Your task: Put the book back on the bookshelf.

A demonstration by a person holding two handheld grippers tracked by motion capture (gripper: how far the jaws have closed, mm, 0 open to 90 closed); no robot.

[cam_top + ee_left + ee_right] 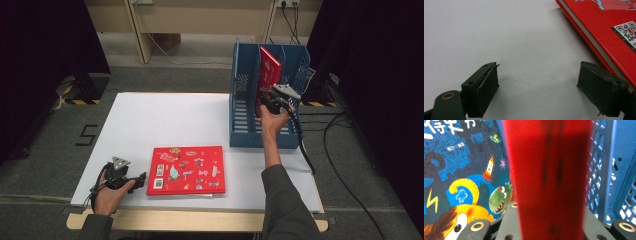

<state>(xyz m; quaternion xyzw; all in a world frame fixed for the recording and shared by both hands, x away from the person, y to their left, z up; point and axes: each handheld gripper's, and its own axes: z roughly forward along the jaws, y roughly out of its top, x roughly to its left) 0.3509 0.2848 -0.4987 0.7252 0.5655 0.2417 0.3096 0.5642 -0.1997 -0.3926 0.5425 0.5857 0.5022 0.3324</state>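
The right tool (265, 102) is gripping the upright red book (270, 70) in the blue rack (245, 115); the left tool (137, 179), released, is resting beside the flat book (186, 170).

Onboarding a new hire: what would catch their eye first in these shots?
Probably the red book standing tilted in the blue file rack at the table's far right, with the right claw at its lower edge. Next, a second red picture book lying flat near the front edge of the white table, the open left claw resting beside it.
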